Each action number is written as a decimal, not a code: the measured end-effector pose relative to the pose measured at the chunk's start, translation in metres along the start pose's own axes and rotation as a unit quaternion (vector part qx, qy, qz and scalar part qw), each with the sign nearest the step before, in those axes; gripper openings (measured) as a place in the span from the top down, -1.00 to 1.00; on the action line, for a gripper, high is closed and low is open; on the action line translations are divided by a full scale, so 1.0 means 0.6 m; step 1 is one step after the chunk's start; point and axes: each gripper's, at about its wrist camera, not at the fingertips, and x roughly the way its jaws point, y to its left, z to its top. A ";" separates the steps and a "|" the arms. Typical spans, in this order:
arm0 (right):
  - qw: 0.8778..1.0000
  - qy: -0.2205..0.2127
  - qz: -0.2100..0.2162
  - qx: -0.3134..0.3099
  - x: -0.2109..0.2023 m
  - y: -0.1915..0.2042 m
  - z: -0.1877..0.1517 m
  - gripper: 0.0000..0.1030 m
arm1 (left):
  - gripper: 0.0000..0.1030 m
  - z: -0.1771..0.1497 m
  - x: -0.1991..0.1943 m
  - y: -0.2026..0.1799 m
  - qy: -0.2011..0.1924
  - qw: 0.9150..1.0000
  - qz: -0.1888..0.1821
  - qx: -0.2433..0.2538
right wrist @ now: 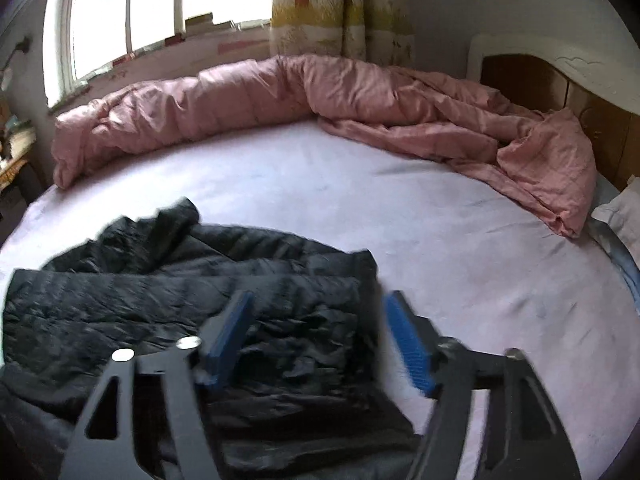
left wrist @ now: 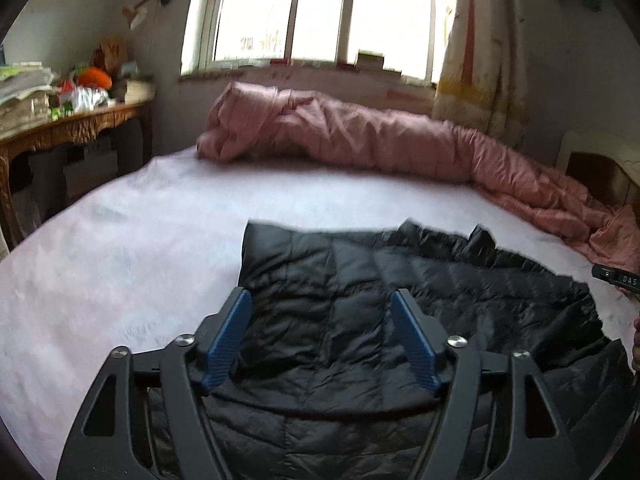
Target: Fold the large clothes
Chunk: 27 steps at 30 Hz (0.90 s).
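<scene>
A black quilted down jacket [left wrist: 400,300] lies spread on the pale pink bed sheet [left wrist: 140,240], partly folded over itself. My left gripper [left wrist: 320,300] is open and empty, hovering over the jacket's left part. In the right wrist view the jacket [right wrist: 160,300] lies at the lower left, with its right edge between my fingers. My right gripper [right wrist: 316,300] is open and empty above that edge. The tip of the right gripper [left wrist: 614,278] shows at the right edge of the left wrist view.
A rumpled pink duvet [left wrist: 360,136] lies along the far side of the bed under the window [left wrist: 320,12], and runs to the headboard [right wrist: 560,80] on the right. A wooden desk [left wrist: 72,128] piled with clutter stands at the left. A pillow [right wrist: 620,212] lies at the right.
</scene>
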 end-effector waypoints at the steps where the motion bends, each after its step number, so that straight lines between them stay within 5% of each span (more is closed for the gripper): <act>1: 1.000 -0.010 0.002 -0.001 -0.009 0.005 0.002 -0.64 | -0.61 0.003 -0.009 -0.002 -0.014 1.000 -0.001 0.001; 6: 0.999 -0.035 -0.001 -0.027 -0.047 0.033 0.005 -0.66 | -1.00 0.015 -0.048 -0.011 -0.070 0.998 -0.005 0.003; 19: 0.993 -0.090 0.015 -0.069 -0.166 0.069 -0.044 -0.75 | -1.00 0.038 -0.174 -0.057 -0.158 0.986 -0.043 0.012; 27: 0.986 -0.141 0.053 -0.065 -0.273 0.061 -0.128 -1.00 | -1.00 -0.027 -0.262 -0.053 -0.173 0.982 -0.070 0.003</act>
